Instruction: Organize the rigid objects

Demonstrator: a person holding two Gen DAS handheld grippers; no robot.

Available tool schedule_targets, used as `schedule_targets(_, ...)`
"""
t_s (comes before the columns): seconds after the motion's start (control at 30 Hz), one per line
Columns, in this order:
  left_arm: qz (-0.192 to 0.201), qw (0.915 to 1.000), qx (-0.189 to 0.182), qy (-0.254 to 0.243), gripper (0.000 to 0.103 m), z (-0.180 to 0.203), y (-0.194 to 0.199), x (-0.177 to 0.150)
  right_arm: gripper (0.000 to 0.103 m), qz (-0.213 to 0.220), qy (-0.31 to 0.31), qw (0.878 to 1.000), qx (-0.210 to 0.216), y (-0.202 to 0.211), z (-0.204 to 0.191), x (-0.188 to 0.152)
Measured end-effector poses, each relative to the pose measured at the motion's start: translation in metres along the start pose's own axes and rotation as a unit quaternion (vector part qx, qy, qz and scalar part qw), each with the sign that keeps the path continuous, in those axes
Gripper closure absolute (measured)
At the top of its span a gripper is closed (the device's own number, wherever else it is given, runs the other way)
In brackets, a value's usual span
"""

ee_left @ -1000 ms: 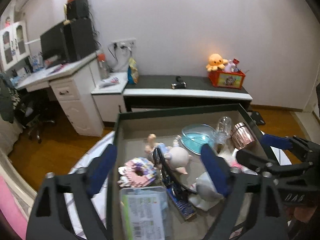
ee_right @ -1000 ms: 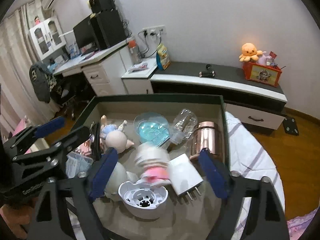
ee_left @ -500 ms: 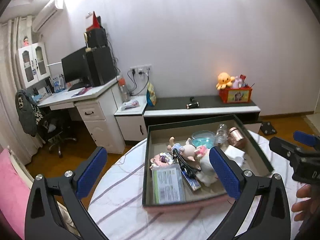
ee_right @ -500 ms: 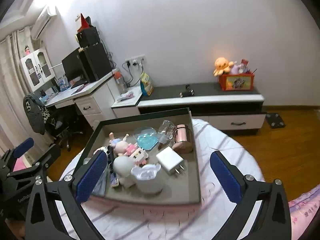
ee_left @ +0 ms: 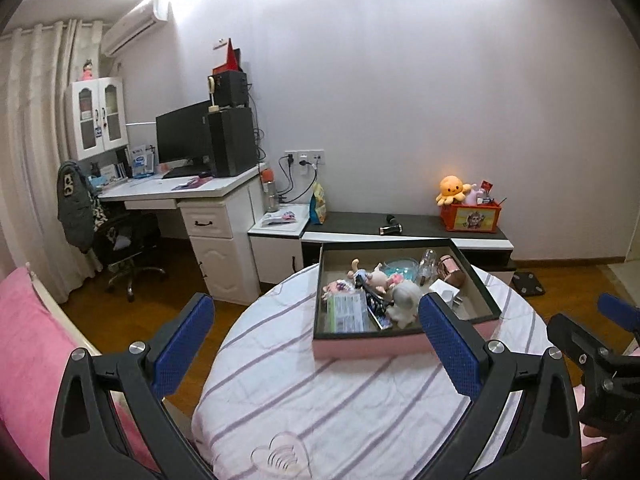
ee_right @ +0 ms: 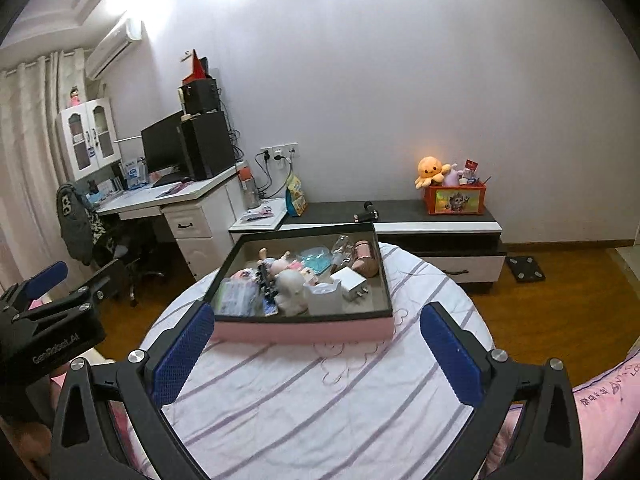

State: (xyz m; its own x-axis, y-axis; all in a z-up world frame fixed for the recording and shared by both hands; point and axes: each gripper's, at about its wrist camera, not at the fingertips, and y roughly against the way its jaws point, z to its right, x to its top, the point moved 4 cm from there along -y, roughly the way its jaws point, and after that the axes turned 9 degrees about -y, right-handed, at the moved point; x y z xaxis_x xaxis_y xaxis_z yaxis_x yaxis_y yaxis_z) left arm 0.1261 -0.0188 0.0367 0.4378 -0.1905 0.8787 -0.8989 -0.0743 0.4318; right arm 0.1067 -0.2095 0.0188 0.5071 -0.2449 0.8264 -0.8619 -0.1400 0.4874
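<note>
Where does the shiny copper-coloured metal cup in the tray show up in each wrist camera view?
Left wrist: copper-coloured metal cup lies in the tray's far right corner, right of centre.
Right wrist: the cup sits in the same corner, near centre.
Shared landmark: orange plush octopus behind.

Against the pale wall ahead of me, a low black-topped cabinet (ee_left: 404, 226) runs across the middle of the frame, with an orange plush octopus (ee_left: 452, 189) perched on a red picture-printed box (ee_left: 471, 216) at its right end. At middle left stands a white desk with drawers (ee_left: 208, 216) carrying a black monitor (ee_left: 182, 138) and black speakers (ee_left: 232, 140); a black office chair draped with a dark jacket (ee_left: 116, 236) sits beside it. A white wall air conditioner (ee_left: 134, 24) hangs upper left, above cream curtains (ee_left: 24, 152).
</note>
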Motion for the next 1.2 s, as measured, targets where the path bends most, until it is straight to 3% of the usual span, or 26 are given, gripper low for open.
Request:
schedule_targets(0.53, 0.002, 0.9999, -0.001, 0.017, 0.0, -0.002, 0.064, -0.029, 0.0, 0.035, 0.013, 0.999, -0.017, 0.06, -0.006, -0.037)
schedule_targets(0.83, 0.005, 0.9998, 0.001, 0.018, 0.0, -0.003, 0.084, -0.042, 0.0, 0.058, 0.022, 0.998, -0.029, 0.08, -0.013, -0.047)
schedule_targets(1.2, -0.001, 0.9999, -0.005, 0.015, 0.0, -0.006, 0.093, -0.053, 0.0, 0.055, 0.028, 0.998, -0.026, 0.083, -0.017, -0.052)
